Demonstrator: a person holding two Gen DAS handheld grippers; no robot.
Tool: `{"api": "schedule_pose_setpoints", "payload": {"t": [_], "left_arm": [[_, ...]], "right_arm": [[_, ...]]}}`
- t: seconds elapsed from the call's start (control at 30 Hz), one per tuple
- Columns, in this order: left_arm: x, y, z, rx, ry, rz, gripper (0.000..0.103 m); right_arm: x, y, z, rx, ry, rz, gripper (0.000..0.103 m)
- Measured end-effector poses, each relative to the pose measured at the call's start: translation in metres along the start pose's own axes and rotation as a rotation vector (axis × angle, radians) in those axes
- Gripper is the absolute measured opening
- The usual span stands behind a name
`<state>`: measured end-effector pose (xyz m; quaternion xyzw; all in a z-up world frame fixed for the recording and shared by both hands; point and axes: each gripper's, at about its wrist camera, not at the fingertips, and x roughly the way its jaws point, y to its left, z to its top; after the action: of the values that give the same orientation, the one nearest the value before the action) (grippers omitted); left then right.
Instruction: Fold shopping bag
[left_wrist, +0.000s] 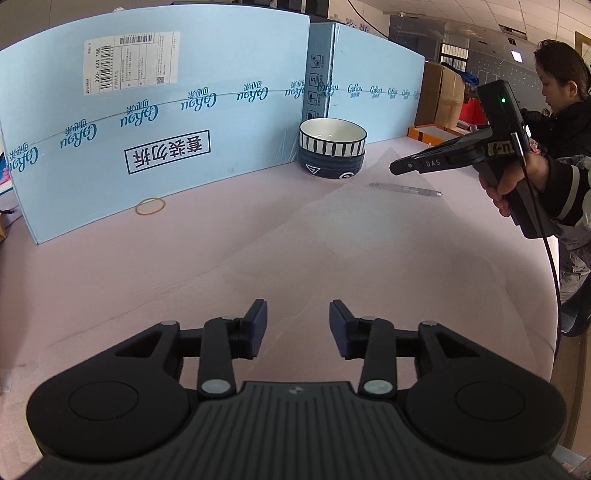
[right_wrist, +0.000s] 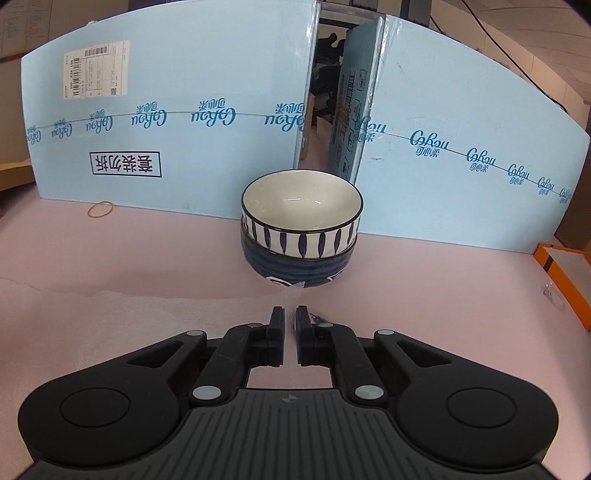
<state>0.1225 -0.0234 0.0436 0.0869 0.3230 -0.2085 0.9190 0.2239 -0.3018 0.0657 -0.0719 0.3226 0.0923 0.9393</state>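
Tenting off the table (left_wrist: 110, 295), shopping bag (left_wrist: 332, 229) peaks between parted right tongs (right_wrist: 290, 314).

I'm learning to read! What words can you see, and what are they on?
"Cobou", upside down on the left panel: tall light-blue cardboard box wall.
"套装勿拆", upside down, boxed: same wall.
"300- K24 188": white shipping label; the rest is too small.
"DAS": black handheld right gripper.

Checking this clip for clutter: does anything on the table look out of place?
A rubber band lies loose beside the blue cardboard, and a pen lies near the stacked bowls; neither belongs to the task.
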Motion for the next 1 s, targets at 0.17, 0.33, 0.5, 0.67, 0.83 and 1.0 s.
{"api": "schedule_pose_setpoints", "payload": {"t": [0.17,0.33,0.5,0.67,0.83,1.0], "left_arm": [[0.027,0.000,0.001,0.057,0.083,0.048,0.053],[0.043,0.003,0.000,0.103,0.105,0.081,0.044],[0.045,-0.004,0.003,0.134,0.131,0.029,0.000],[0.039,-0.021,0.013,0.155,0.098,-0.004,0.002],[0.038,-0.051,0.030,0.210,0.046,-0.047,0.002],[0.066,-0.079,0.051,0.261,0.042,-0.063,0.025]], "right_arm": [[-0.058,-0.022,-0.017,0.087,-0.060,0.065,0.035],[-0.126,-0.027,-0.067,0.152,-0.032,0.193,0.037],[-0.173,-0.013,-0.134,0.203,0.015,0.229,0.037],[-0.190,-0.019,-0.170,0.311,0.050,0.200,0.038],[-0.190,-0.019,-0.188,0.384,0.049,0.280,0.040],[-0.179,-0.010,-0.181,0.385,0.049,0.341,0.039]]}}
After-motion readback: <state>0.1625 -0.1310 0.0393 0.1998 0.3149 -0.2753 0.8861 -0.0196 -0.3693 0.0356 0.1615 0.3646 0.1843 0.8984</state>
